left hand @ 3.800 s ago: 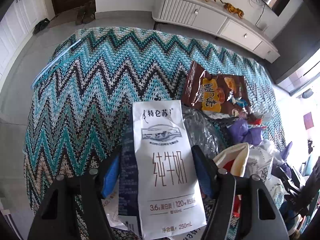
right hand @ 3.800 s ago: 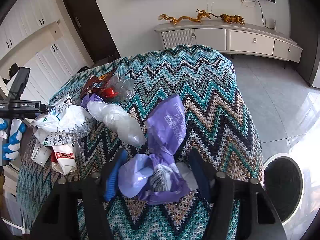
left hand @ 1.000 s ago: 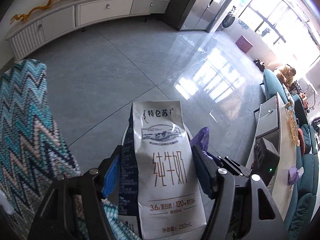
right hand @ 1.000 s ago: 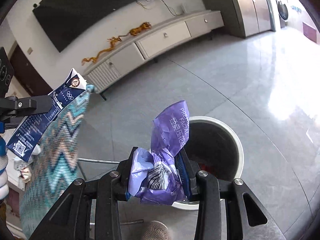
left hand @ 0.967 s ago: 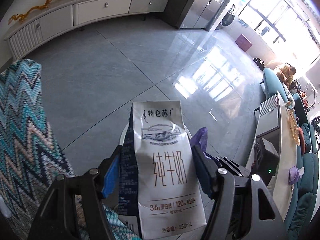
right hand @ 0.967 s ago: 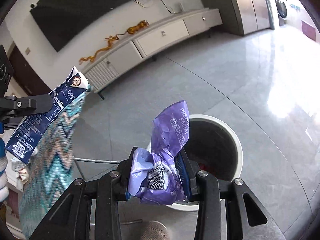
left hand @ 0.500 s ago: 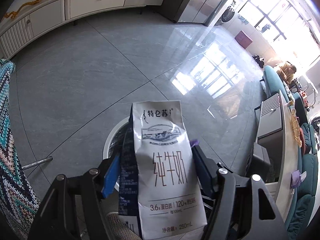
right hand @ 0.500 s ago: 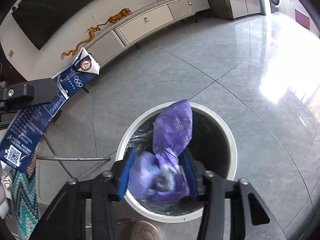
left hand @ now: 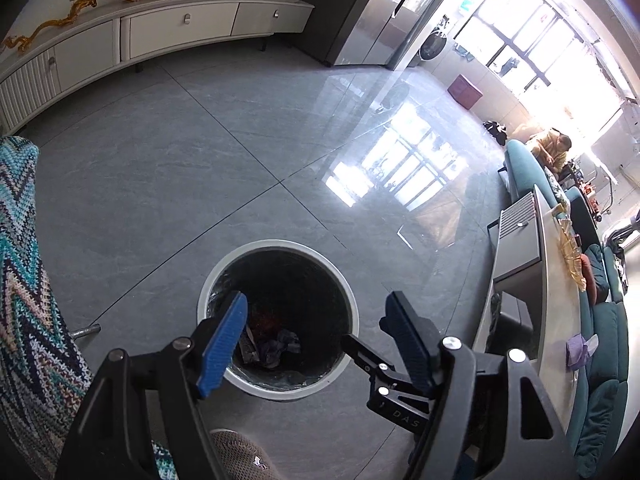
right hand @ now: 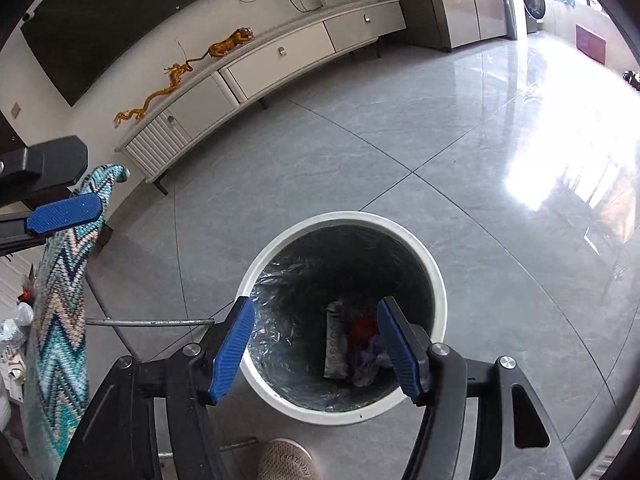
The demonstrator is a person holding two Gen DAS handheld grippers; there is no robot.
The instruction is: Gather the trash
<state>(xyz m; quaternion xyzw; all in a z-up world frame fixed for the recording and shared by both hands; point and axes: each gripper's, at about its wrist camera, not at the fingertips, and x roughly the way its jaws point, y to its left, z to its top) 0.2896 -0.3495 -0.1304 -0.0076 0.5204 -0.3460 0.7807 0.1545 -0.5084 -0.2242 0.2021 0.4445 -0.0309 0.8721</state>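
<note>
The white round bin with a black liner stands on the grey floor, straight below both grippers. A white milk carton and a purple wrapper lie at its bottom beside something red. My right gripper hangs over the bin's near rim; its jaws are opening with nothing between them. My left gripper is open and empty above the same bin, where crumpled trash shows inside. One blue pad of the left gripper shows at the left of the right wrist view.
A zigzag knitted cloth covers the table at the left, with a metal bar under it. A shoe tip is beside the bin. A white cabinet lines the far wall. A grey side table and teal sofa stand right.
The milk carton has dropped out of the left gripper and the purple wrapper out of the right; both now lie in the bin. Both pairs of jaws have spread wider.
</note>
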